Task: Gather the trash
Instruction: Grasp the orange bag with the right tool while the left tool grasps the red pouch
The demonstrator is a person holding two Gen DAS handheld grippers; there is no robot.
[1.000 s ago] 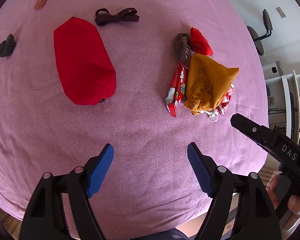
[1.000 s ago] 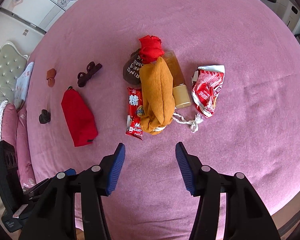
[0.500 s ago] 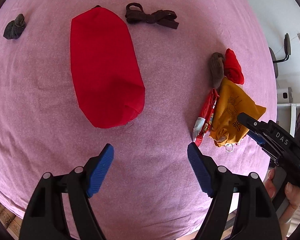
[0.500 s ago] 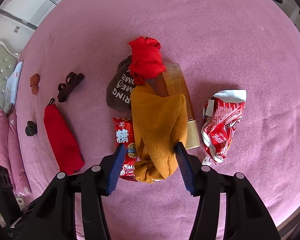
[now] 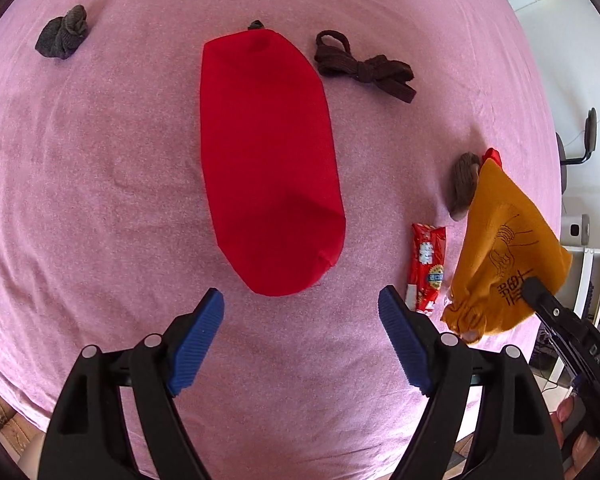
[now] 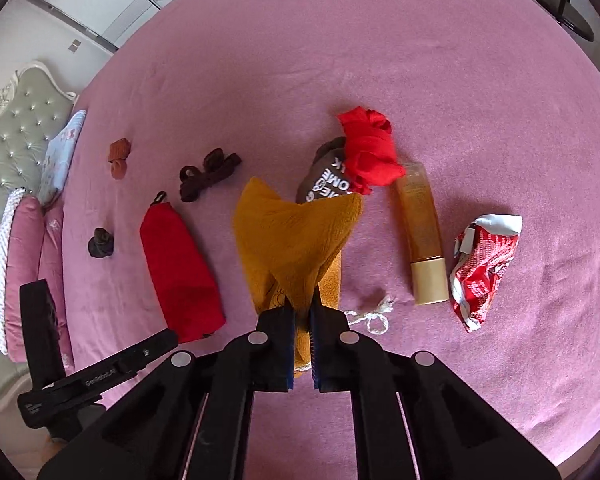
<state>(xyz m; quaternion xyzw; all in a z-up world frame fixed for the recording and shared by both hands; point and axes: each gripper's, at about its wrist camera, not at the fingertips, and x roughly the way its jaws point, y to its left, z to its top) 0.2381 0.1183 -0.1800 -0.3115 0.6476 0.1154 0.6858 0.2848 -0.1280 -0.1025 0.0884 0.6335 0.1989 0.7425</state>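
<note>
Across the pink bedspread (image 6: 440, 92), the mustard drawstring pouch (image 6: 296, 236) has been clamped and lifted by the right tongs (image 6: 302, 316), ready for trash, while the left tongs (image 5: 300, 320) are held released.

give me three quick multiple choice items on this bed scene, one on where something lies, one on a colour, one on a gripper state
1. Where does the crumpled red and white wrapper lie relative to the amber tube?
A. to its right
B. on top of it
C. to its left, by the red pouch

2. What colour is the drawstring bag in the right gripper?
A. blue
B. mustard yellow
C. white

3. How is the left gripper standing?
A. shut on the candy packet
B. shut on the red pouch
C. open, holding nothing

Answers: 1 A, the right wrist view shows the wrapper on the pink cover just right of the tube. 2 B, the cloth pinched between the shut jaws is mustard yellow. 3 C, its blue pads stand wide apart above the cover, near the red pouch.
</note>
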